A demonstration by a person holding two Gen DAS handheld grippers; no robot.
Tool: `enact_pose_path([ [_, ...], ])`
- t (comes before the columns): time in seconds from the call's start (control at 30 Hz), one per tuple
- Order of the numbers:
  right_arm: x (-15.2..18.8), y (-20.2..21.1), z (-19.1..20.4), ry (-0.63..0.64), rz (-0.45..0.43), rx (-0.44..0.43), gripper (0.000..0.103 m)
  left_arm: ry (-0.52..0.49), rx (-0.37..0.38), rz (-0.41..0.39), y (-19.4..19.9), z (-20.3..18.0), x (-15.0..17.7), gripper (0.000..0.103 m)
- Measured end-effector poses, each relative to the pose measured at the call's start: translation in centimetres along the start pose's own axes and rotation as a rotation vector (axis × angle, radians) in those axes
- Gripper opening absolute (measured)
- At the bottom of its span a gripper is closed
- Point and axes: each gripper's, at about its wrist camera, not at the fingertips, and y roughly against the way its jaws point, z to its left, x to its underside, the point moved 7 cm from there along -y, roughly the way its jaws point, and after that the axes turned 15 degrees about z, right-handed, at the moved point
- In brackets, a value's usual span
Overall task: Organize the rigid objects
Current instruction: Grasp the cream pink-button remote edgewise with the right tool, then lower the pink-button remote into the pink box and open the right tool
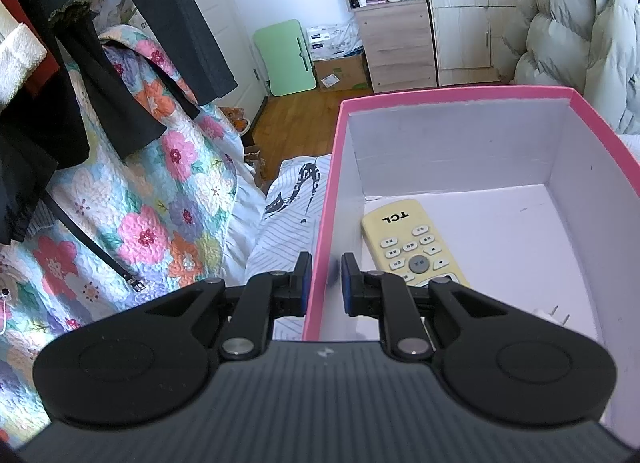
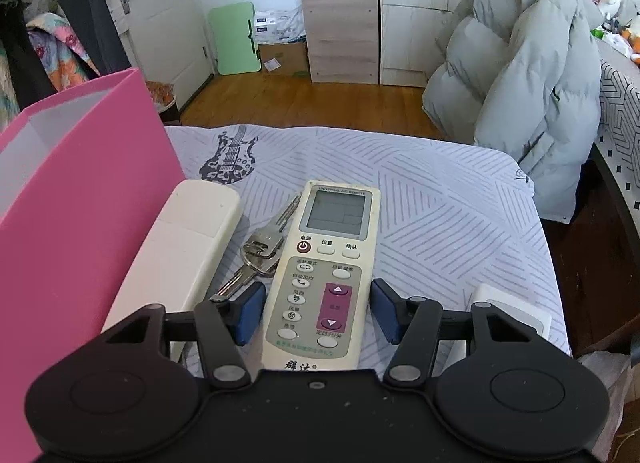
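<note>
My left gripper [image 1: 326, 283] is shut on the left wall of a pink box [image 1: 440, 97], one pad outside and one inside. In the box lie a yellowish TCL remote [image 1: 412, 243] and a white plug [image 1: 554, 313], partly hidden by the gripper. My right gripper [image 2: 318, 311] straddles a white air-conditioner remote [image 2: 332, 255] that lies face up on the bed, and its blue pads press both long sides. Left of it sit a bunch of keys [image 2: 260, 255] and a white remote lying face down [image 2: 188, 247] against the pink box [image 2: 80, 203].
A white adapter [image 2: 516, 311] lies on the patterned bedsheet [image 2: 440, 203] behind my right finger. A grey puffy coat [image 2: 520, 63] hangs beyond the bed's far right corner. A floral quilt [image 1: 140, 203] and dark hanging clothes [image 1: 100, 63] stand left of the box.
</note>
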Motion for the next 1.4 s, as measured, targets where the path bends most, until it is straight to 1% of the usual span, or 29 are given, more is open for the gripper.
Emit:
enact_pose_path([
  [0.13,-0.7,-0.5,0.6,0.05,0.034,0.05,0.064,0.0,-0.002,-0.001,0.0,-0.2,0.0,0.014],
  [0.2,-1.1,-0.7,0.6,0.037,0.037,0.038,0.067,0.003,-0.001,-0.001,0.0,-0.1,0.0,0.014],
  [0.23,-1.3,-0.9,0.5,0.04,0.03,0.039,0.067,0.004,0.0,-0.001,0.1,-0.1,0.0,0.014],
  [0.3,-1.4,-0.8,0.3,0.033,0.005,0.045,0.061,-0.003,-0.008,0.0,0.1,0.0,0.0,0.014],
  [0.37,-1.0,-0.6,0.5,0.053,0.006,0.036,0.06,-0.004,-0.008,0.007,0.0,0.2,-0.1,0.014],
  [0.4,-0.9,-0.3,0.6,0.06,0.008,0.041,0.06,0.0,-0.002,0.013,0.0,0.3,-0.1,0.014],
  [0.5,-0.5,1.3,0.8,0.084,-0.031,0.067,0.059,-0.002,0.0,0.008,0.2,0.3,-0.1,0.014],
  [0.63,-0.2,4.6,1.3,0.113,-0.091,0.057,0.058,-0.002,-0.001,0.008,0.2,0.0,-0.2,0.014],
  [0.67,-0.1,5.4,1.6,0.128,-0.103,0.062,0.055,-0.003,-0.002,0.007,0.1,0.0,-0.2,0.014],
  [0.7,-0.1,5.8,1.8,0.142,-0.108,0.071,0.035,-0.003,-0.002,0.008,0.1,0.0,-0.2,0.014],
  [0.73,0.0,6.2,1.9,0.15,-0.105,0.075,0.026,-0.003,-0.002,0.008,0.1,0.0,-0.2,0.014],
  [0.8,0.4,5.8,2.1,0.157,-0.043,0.02,0.019,-0.007,-0.006,0.009,0.0,-0.1,-0.3,0.014],
  [0.83,0.5,5.5,2.1,0.147,-0.028,0.001,0.019,-0.005,-0.003,0.009,0.1,-0.1,-0.3,0.014],
  [1.0,0.9,4.3,1.5,0.115,0.006,-0.027,0.023,-0.005,-0.004,0.009,0.1,-0.2,-0.3,0.014],
  [1.1,0.6,3.6,1.1,0.087,0.023,-0.037,0.021,-0.004,-0.003,0.008,0.1,-0.2,-0.3,0.014],
  [1.23,0.5,4.4,1.0,0.04,-0.029,-0.066,0.021,-0.003,-0.002,0.008,0.1,-0.2,-0.3,0.014],
  [1.4,0.3,8.0,0.9,-0.029,-0.102,-0.154,0.021,-0.002,-0.002,0.007,0.0,-0.3,-0.4,0.014],
])
